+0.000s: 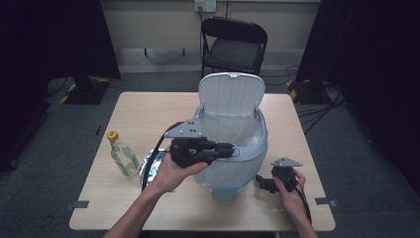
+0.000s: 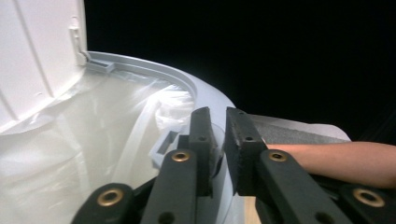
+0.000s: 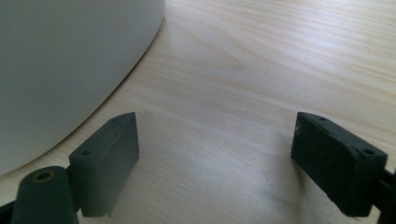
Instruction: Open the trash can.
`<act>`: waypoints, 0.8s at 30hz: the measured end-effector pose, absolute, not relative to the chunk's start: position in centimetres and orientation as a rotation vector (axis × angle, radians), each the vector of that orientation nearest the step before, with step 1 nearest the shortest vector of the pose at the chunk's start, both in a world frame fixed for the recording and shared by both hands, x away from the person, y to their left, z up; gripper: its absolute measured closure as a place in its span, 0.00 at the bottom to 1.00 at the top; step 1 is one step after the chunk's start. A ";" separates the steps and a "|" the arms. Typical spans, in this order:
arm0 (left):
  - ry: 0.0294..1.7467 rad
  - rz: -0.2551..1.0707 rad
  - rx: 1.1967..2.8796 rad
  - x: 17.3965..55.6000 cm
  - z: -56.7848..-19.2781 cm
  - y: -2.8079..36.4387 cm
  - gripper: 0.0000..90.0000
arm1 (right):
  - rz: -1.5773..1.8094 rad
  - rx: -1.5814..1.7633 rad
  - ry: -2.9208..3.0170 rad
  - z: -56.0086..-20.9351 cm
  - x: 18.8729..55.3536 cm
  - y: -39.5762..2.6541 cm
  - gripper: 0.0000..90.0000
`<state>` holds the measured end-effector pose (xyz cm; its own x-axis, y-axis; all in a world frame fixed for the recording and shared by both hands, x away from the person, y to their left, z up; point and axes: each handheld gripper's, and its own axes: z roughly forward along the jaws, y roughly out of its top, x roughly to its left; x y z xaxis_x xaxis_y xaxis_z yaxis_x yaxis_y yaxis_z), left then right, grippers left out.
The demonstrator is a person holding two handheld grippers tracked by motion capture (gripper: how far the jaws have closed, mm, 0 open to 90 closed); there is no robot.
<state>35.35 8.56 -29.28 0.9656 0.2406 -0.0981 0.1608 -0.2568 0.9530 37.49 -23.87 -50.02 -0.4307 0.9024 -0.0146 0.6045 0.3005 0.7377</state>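
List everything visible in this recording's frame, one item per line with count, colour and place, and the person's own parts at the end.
Bin: one, pale blue-grey, on the table's middle, clear liner inside.
Bin lid: one, white, standing open at the bin's far side.
Bottle: one, clear with yellow cap, on the table left of the bin.
Foil wrapper: one, silvery, beside the bottle.
Table: one, light wood.
Chair: one, black, behind the table.
Left gripper: one, black, at the bin's near rim, jaws narrowly apart, nothing visibly held.
Right gripper: one, black, on the table right of the bin, jaws wide open.
Forearms: two, entering from the bottom.
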 end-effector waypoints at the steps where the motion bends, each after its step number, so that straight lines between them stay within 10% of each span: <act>1: 0.294 0.078 1.839 35.3 -29.3 8.6 0.87 | 0.933 1.343 2.144 -50.0 37.5 -23.9 0.16; 24: 0.576 0.192 1.677 36.6 -31.6 16.7 0.61 | 0.933 1.342 2.144 -50.0 37.5 -23.9 0.15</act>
